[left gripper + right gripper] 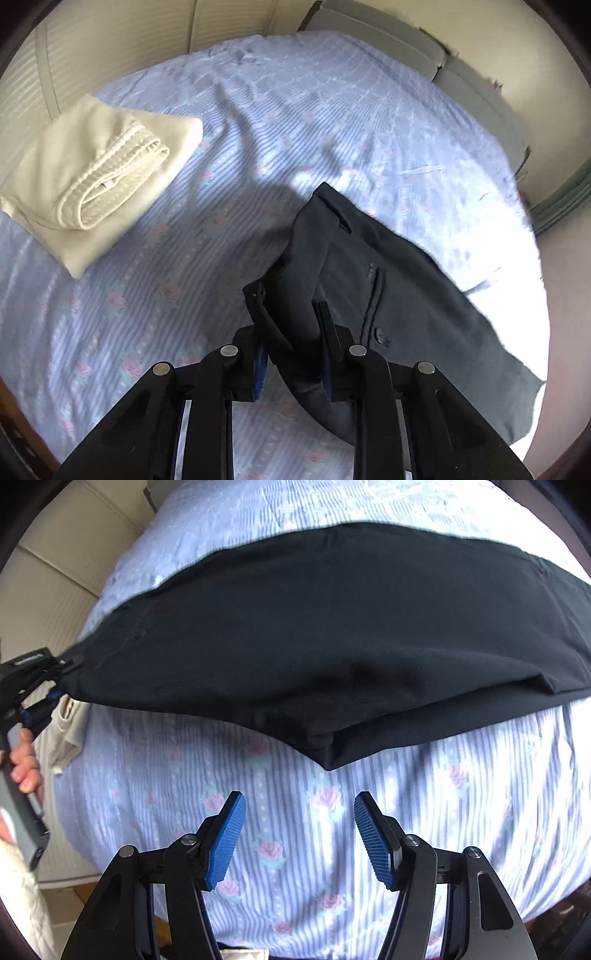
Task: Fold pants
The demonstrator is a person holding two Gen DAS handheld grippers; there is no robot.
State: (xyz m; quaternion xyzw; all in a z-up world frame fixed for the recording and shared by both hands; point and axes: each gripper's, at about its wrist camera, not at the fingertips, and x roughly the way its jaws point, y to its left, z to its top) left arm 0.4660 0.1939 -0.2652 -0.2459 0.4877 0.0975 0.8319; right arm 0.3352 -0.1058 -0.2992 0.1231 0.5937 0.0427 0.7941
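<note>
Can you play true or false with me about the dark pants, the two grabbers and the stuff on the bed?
1. The left gripper is pinching the dark pants. True.
2. The right gripper is holding the pants too. False: its jaws stand open over the bedsheet, short of the pants.
3. A folded cream garment lies on the bed. True.
4. The bedsheet is plain white. False: it is pale blue, striped, with pink roses.
5. The dark pants are already folded into a neat stack. False: they are spread long across the bed.
</note>
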